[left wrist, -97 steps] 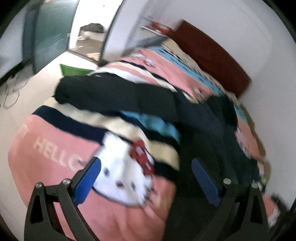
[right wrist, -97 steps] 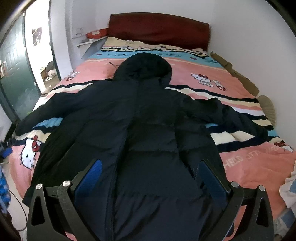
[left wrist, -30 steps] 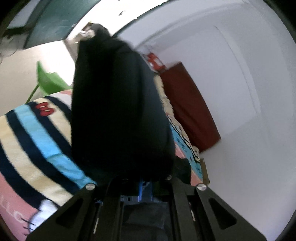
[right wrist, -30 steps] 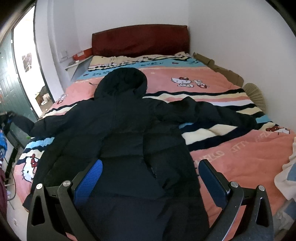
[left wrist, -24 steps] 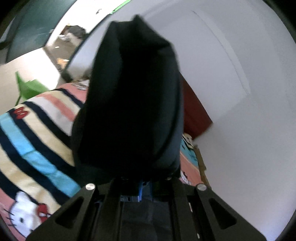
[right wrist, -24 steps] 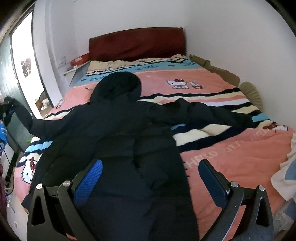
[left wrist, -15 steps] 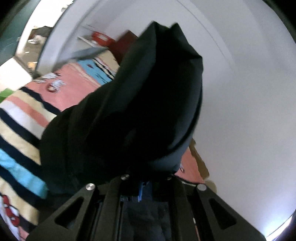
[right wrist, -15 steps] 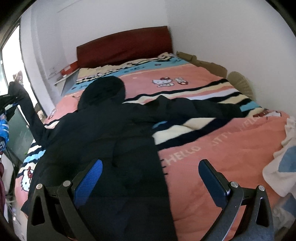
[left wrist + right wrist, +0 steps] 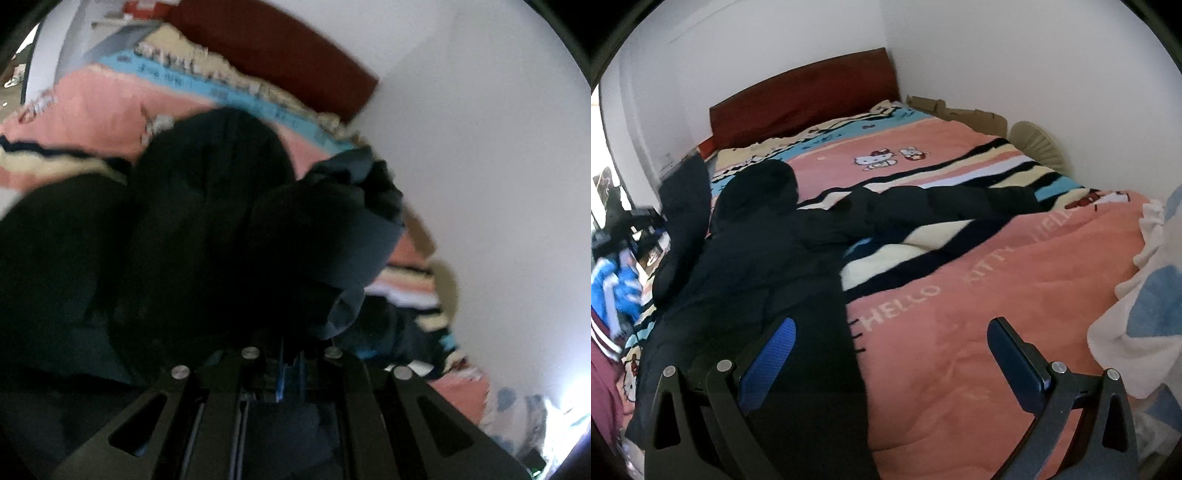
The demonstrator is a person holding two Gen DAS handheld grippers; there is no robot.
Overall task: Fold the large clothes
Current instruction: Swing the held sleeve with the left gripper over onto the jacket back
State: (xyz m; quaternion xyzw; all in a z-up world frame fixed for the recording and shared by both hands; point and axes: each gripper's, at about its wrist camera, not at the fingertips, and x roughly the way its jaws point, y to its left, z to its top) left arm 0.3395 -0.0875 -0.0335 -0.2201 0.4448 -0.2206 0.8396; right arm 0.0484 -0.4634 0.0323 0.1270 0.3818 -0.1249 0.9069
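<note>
Coat (image 9: 207,229) fills the left wrist view, its sleeve (image 9: 332,236) clenched in the left tool (image 9: 290,363) and lifted above the bed (image 9: 92,107). From the right wrist, the coat lies spread on the bed's left half; the right tool (image 9: 890,350) hovers released over the blanket (image 9: 979,295).

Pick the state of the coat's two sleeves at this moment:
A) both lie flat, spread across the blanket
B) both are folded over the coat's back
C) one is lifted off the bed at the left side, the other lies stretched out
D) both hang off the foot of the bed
C: in the right wrist view the left sleeve stands raised, clamped in the left gripper, while the right sleeve lies stretched across the blanket.
</note>
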